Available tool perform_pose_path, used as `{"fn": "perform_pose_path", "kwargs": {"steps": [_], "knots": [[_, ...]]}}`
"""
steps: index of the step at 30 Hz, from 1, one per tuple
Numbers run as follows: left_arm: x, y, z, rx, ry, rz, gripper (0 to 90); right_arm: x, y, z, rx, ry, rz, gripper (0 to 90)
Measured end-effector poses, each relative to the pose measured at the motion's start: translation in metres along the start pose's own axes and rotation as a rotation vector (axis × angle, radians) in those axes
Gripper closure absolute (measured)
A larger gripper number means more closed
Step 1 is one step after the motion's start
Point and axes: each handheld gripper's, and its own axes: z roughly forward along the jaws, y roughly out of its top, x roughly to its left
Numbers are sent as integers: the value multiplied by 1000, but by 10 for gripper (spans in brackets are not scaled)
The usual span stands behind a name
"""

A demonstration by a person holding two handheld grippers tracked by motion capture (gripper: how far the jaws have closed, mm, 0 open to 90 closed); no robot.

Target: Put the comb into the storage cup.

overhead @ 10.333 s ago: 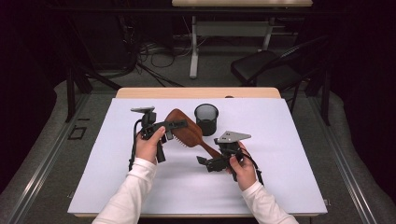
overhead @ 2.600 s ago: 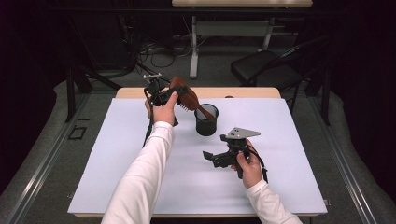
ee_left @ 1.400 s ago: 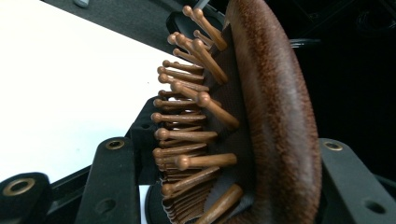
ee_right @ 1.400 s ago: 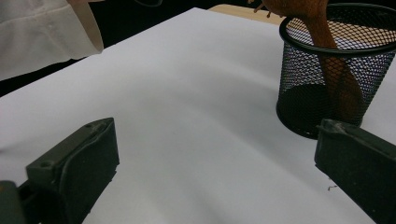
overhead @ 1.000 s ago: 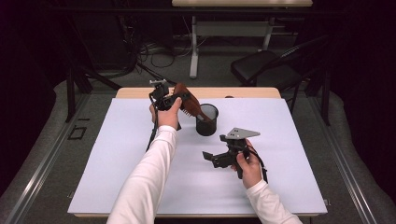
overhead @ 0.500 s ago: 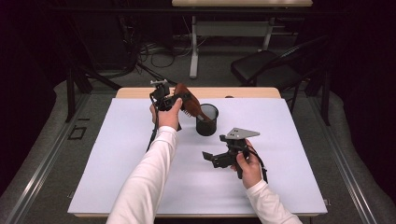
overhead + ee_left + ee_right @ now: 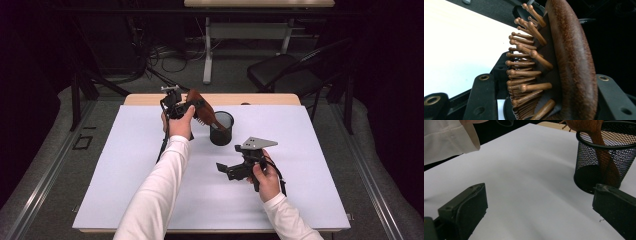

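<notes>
A brown wooden hairbrush [image 7: 200,107] leans tilted at the back of the table, its handle [image 7: 606,162] down inside a black mesh cup [image 7: 221,128]. My left gripper [image 7: 187,106] is held above the table, left of the cup, and is shut on the brush head. In the left gripper view the head [image 7: 571,62] fills the gap of the left gripper [image 7: 544,80], its back against one jaw and its bristles toward the other. My right gripper [image 7: 225,170] rests low on the white sheet in front of the cup [image 7: 599,157]. The right gripper [image 7: 541,192] is open with nothing between its jaws.
A white sheet [image 7: 125,175] covers the table, with a wooden edge [image 7: 260,98] showing at the back. A dark chair [image 7: 285,75] and a table frame stand on the floor beyond. The left arm's white sleeve [image 7: 160,185] crosses the sheet's middle.
Since the oldest frame my left gripper has carried the brush from the table's middle to the back, and its handle now stands in the cup. Over the last second nothing has visibly moved.
</notes>
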Motion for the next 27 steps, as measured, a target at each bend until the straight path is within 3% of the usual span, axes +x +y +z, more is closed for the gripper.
{"fn": "perform_pose_path", "kwargs": {"steps": [27], "knots": [[1,1,1,-5,-30,-36,388,0,0,1,3,-1,-9,0]]}}
